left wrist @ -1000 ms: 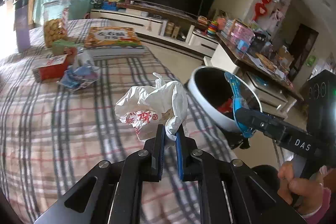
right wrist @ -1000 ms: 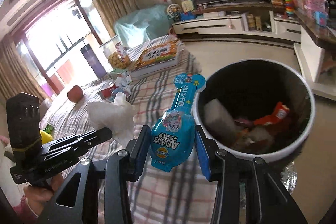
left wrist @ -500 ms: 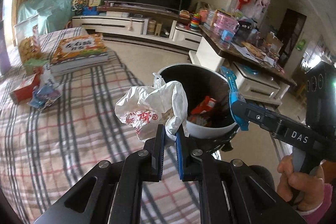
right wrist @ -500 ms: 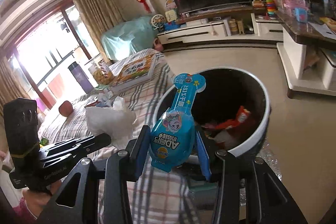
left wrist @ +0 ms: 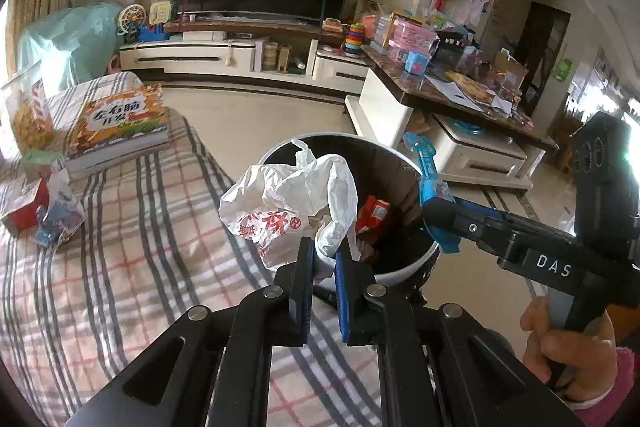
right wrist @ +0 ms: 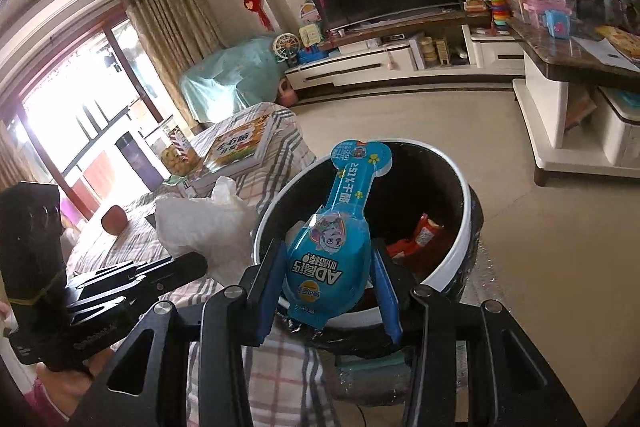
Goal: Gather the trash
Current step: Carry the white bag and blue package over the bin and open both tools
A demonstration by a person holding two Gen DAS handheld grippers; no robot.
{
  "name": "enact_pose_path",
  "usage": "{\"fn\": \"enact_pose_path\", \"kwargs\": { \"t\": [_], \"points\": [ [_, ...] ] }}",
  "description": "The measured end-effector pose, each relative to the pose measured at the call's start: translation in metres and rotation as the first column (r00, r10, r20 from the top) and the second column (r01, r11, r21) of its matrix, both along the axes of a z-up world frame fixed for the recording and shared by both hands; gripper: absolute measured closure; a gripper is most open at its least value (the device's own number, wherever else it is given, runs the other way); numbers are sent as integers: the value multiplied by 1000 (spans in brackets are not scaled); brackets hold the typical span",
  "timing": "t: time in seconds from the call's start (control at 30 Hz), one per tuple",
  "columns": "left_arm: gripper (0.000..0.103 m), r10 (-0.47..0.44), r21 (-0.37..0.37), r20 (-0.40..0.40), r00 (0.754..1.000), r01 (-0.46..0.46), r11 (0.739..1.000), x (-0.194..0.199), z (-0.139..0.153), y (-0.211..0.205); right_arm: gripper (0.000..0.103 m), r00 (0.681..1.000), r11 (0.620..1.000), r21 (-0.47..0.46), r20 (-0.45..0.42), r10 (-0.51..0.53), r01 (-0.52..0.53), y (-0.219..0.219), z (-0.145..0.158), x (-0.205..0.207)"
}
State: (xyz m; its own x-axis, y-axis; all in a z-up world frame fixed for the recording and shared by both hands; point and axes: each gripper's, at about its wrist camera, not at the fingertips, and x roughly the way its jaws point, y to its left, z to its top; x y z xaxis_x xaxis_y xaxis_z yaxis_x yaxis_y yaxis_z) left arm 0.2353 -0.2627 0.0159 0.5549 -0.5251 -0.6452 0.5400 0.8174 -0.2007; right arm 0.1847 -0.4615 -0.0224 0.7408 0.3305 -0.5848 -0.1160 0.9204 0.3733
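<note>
Pinching a crumpled white bag (left wrist: 288, 203), the left gripper (left wrist: 325, 259) holds it above the near rim of the trash bin (left wrist: 404, 267); the right gripper (right wrist: 326, 283), partly spread, grips a blue wrapper (right wrist: 332, 251) over that bin.

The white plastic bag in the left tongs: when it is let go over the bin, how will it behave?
The white plastic bag looks crumpled and thin, so probably floppy and very light. It may drift or catch on the bin rim rather than drop straight. The left tongs pinch only a fold, so it could cling.
</note>
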Motion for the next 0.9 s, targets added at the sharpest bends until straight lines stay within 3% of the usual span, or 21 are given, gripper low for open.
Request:
{"fn": "enact_pose_path", "kwargs": {
  "t": [0.9],
  "points": [
    [95,-21,17,-30,999,21,1000,40,-11,-36,60,999,1000,-18,-32,-8,8,-12,-5,29]
  ]
}}
